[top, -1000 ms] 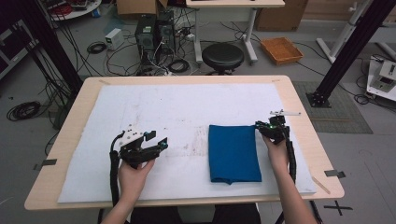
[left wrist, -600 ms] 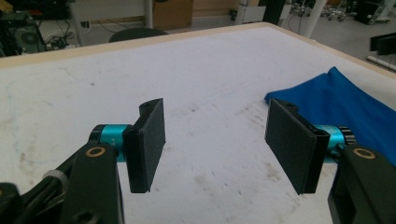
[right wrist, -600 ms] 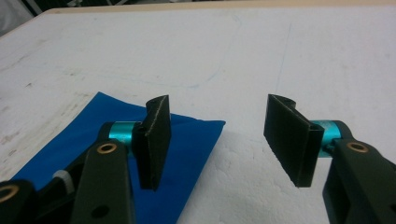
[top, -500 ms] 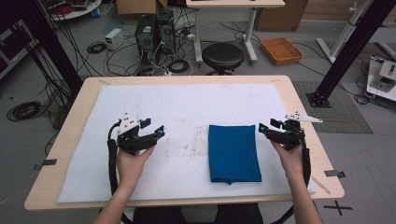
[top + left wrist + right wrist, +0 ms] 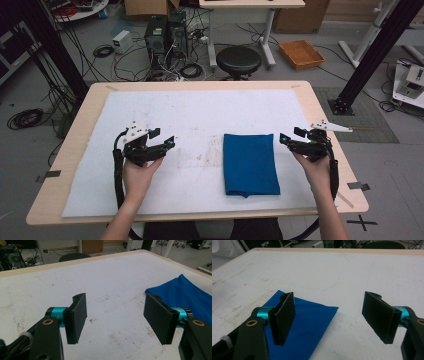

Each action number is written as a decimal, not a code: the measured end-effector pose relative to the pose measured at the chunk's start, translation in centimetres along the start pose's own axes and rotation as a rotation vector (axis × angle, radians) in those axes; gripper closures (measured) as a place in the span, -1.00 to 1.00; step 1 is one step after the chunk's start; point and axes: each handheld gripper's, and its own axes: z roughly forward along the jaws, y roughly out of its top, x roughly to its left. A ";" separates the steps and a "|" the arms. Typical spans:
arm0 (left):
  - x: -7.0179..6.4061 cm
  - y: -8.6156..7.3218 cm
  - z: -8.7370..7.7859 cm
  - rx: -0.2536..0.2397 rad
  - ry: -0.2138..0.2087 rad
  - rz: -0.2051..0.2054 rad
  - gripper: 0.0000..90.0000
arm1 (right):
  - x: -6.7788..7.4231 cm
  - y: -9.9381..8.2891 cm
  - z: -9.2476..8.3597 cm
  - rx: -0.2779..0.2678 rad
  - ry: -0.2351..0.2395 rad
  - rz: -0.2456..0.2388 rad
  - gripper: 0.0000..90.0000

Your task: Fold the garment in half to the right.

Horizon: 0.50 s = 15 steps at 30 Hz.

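the folded blue cloth [image 5: 250, 164] is lying flat on the white table cover [image 5: 200, 115], its long axis running from the near edge toward the far edge. the left gripper [image 5: 167, 143] and right gripper [image 5: 286, 139] are flanking it, apart from it, jaws having just been opening, standing wide on nothing. beyond the table, 1 black stool [image 5: 238, 59] is standing.
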 end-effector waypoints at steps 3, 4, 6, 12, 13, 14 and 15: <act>0.3 0.0 -0.2 -0.001 0.008 -0.001 -0.22 | 0.0 0.0 0.0 -0.002 0.009 -0.003 -0.43; 0.4 0.0 -0.3 -0.002 0.007 -0.002 -0.22 | 0.0 0.0 0.0 -0.003 0.007 -0.004 -0.43; 0.4 0.0 -0.4 0.001 0.009 0.004 -0.22 | 0.0 0.0 0.0 -0.001 0.012 -0.004 -0.43; 0.5 -0.2 -0.5 0.007 0.011 0.005 -0.22 | 0.0 -0.1 0.2 0.006 0.010 -0.008 -0.43; 0.5 -0.2 -0.5 0.007 0.012 0.004 -0.22 | 0.0 -0.1 0.3 0.007 0.010 -0.008 -0.43; 0.5 -0.2 -0.5 0.006 0.012 0.004 -0.22 | 0.0 -0.1 0.3 0.010 0.011 -0.008 -0.43; 0.5 -0.2 -0.5 0.005 0.010 0.000 -0.22 | 0.0 -0.1 0.3 0.012 0.009 -0.009 -0.43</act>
